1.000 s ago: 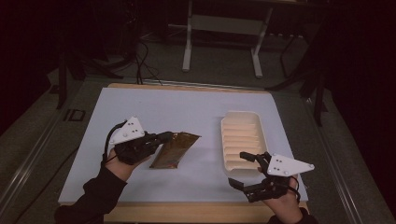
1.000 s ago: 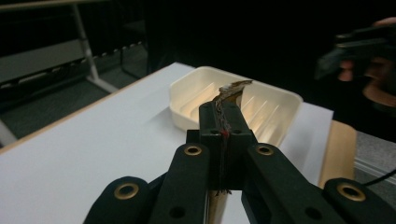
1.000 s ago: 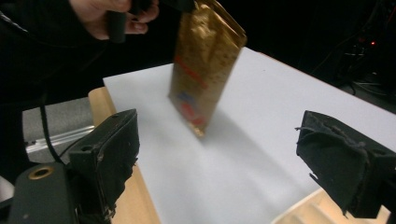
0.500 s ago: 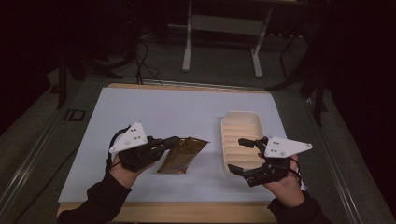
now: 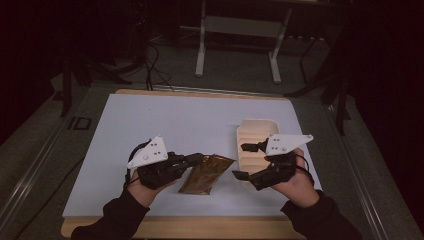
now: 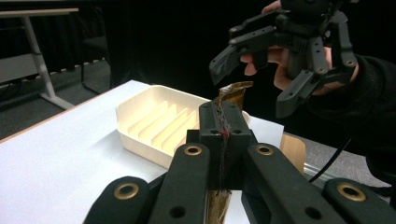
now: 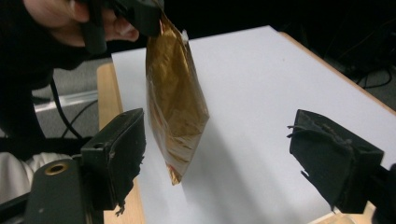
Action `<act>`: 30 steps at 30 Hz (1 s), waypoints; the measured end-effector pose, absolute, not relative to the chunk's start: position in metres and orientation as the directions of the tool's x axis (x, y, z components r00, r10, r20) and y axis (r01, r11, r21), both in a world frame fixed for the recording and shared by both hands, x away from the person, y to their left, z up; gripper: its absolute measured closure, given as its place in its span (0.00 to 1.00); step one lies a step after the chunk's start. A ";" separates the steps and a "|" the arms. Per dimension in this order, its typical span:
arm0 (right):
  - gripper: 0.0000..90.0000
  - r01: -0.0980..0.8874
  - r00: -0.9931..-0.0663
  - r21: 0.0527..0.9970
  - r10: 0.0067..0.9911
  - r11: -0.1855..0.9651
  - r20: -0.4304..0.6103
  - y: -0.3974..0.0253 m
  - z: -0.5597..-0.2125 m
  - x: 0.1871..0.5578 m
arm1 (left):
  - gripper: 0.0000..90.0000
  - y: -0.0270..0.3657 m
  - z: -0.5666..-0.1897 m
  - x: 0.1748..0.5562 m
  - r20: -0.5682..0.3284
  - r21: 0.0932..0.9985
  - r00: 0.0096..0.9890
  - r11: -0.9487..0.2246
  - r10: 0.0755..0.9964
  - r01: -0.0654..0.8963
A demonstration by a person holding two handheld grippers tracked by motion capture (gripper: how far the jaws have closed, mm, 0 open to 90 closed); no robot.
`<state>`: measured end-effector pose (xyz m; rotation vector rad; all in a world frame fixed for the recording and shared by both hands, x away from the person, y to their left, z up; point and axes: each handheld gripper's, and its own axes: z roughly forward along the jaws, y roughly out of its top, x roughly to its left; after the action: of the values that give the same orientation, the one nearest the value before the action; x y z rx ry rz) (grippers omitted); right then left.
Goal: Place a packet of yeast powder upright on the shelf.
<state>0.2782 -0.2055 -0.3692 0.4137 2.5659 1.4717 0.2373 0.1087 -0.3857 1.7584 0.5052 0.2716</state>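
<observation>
While the left gripper has its fingers pinched on the gold pouch, lifted just beside the ribbed tray, the right gripper waits with fingers spread wide; next likely a handover or placing into the tray

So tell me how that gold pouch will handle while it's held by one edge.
The gold pouch probably stays fairly flat rather than drooping: pinched at its top edge by the left gripper, it hangs as one sheet. It looks light, since a thin-edge pinch carries it. Its glossy foil may be slippery, so the open right gripper should close firmly.
</observation>
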 end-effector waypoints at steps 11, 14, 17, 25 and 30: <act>0.33 0.181 -0.965 0.818 0.259 0.547 0.041 -0.190 -0.369 0.286 | 1.00 0.104 -0.385 0.236 -0.087 0.968 0.883 -0.171 0.461 0.184; 0.43 0.172 -0.972 0.800 0.233 0.575 0.041 -0.186 -0.368 0.286 | 1.00 0.103 -0.385 0.236 -0.093 0.970 0.885 -0.159 0.456 0.184; 0.51 0.162 -0.980 0.777 0.193 0.609 0.053 -0.181 -0.369 0.286 | 1.00 0.100 -0.385 0.236 -0.085 0.969 0.889 -0.172 0.450 0.179; 0.79 0.132 -0.989 0.735 0.137 0.666 0.053 -0.172 -0.371 0.289 | 1.00 0.095 -0.388 0.237 -0.092 0.965 0.895 -0.183 0.436 0.188; 0.94 0.094 -0.994 0.716 0.102 0.691 0.032 -0.170 -0.370 0.288 | 1.00 0.096 -0.390 0.238 -0.091 0.962 0.892 -0.193 0.443 0.194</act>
<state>0.2882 -0.1699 -0.3698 0.1661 2.8794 1.2187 0.2379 0.0956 -0.3895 1.7743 0.4827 0.2409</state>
